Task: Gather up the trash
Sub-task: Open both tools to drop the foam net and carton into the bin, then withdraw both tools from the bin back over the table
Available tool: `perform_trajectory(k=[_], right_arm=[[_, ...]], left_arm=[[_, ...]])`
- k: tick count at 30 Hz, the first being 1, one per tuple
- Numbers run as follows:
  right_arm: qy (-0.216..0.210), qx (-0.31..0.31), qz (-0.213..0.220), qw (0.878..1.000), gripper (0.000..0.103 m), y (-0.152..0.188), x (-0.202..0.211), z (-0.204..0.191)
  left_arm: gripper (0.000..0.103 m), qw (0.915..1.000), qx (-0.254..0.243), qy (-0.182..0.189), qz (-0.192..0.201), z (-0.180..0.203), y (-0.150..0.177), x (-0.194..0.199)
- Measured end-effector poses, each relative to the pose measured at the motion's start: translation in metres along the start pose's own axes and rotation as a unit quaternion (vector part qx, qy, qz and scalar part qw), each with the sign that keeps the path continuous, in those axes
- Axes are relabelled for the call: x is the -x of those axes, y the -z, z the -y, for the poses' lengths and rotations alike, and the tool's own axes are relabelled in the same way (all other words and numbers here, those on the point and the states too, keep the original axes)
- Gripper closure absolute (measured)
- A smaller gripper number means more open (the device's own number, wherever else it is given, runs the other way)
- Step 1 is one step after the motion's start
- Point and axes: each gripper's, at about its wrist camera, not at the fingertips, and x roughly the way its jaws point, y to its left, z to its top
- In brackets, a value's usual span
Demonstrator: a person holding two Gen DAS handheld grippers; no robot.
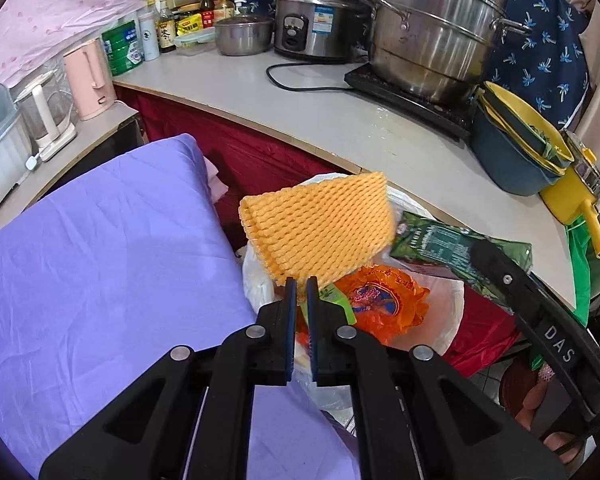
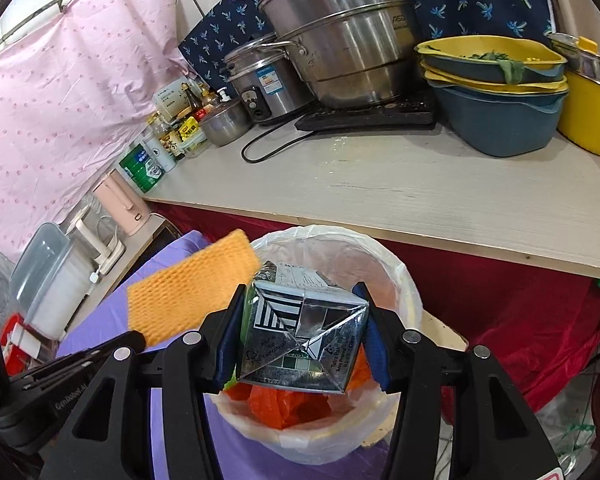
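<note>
Left gripper [image 1: 301, 280] nearly closed, pinching orange foam net sleeve [image 1: 316, 224]; right gripper [image 2: 300, 334] clamps green drink carton [image 2: 300, 340], both poised over white-lined bin [image 2: 400, 276], lower centre, ready to drop.

Setting: home kitchen. Evidence: pale counter [image 2: 380, 196] carrying a stacked steel steamer pot [image 2: 340, 36] on an induction hob [image 2: 372, 114], rice cooker [image 1: 312, 24], sauce bottles [image 1: 166, 32], nested yellow-and-blue colander basins [image 2: 496, 92], pink kettle [image 1: 88, 78]. Fabric drapes cover the walls.

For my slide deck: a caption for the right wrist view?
Right gripper holds a drink carton over the lined trash bin.
</note>
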Motion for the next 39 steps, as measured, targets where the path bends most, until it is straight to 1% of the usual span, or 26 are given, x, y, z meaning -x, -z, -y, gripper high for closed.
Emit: perform_trajectory(k=[1,2,3,4,8,10,12,13,16,19,25,27,30,39], right_arm=[[-0.001,-0.001,0.001,1.0,0.051,-0.002,-0.004,-0.002],[-0.001,-0.004,0.008,1.0,0.05,-0.003,-0.005,-0.004],[-0.003,-0.004,0.013,1.0,0.048,-0.004,-0.004,-0.005],[-0.006,-0.003,0.018,1.0,0.048,-0.006,-0.003,-0.008],[-0.015,0.008,0.026,1.0,0.047,-0.013,0.004,-0.018],[-0.015,0.014,0.027,0.999,0.045,-0.013,0.008,-0.021],[-0.017,0.015,0.027,0.999,0.042,-0.011,0.015,-0.023],[-0.017,0.015,0.028,0.999,0.04,-0.01,0.018,-0.023],[-0.016,0.021,0.024,0.999,0.04,-0.005,0.026,-0.025],[-0.014,0.025,0.02,0.999,0.036,0.001,0.032,-0.028],[-0.007,0.036,0.014,0.999,0.032,0.016,0.047,-0.036],[-0.009,0.038,0.011,0.999,0.029,0.022,0.053,-0.038],[-0.006,0.048,0.006,0.999,0.028,0.031,0.06,-0.042],[0.009,0.084,0.006,0.996,0.021,0.054,0.082,-0.058]], left_arm=[[0.094,1.0,0.002,0.002,0.002,0.001,-0.002,-0.003],[0.084,1.0,0.006,-0.002,0.005,0.0,-0.003,-0.005],[0.069,0.9998,0.012,-0.006,0.011,-0.001,-0.004,-0.006],[0.064,0.9997,0.017,-0.006,0.015,-0.003,-0.006,-0.005],[0.055,0.9993,0.023,-0.007,0.03,-0.008,-0.007,0.003],[0.051,0.999,0.026,-0.012,0.035,-0.012,-0.007,0.007],[0.045,0.9986,0.031,-0.016,0.04,-0.016,-0.005,0.012],[0.044,0.9983,0.033,-0.018,0.043,-0.019,-0.004,0.015],[0.041,0.998,0.036,-0.021,0.048,-0.023,-0.001,0.023],[0.035,0.9975,0.033,-0.029,0.054,-0.025,0.006,0.033],[0.033,0.9967,0.029,-0.039,0.065,-0.028,0.021,0.053],[0.031,0.9966,0.031,-0.039,0.065,-0.03,0.026,0.058],[0.027,0.9961,0.033,-0.045,0.068,-0.033,0.035,0.067],[0.021,0.9946,0.04,-0.061,0.073,-0.04,0.058,0.086]])
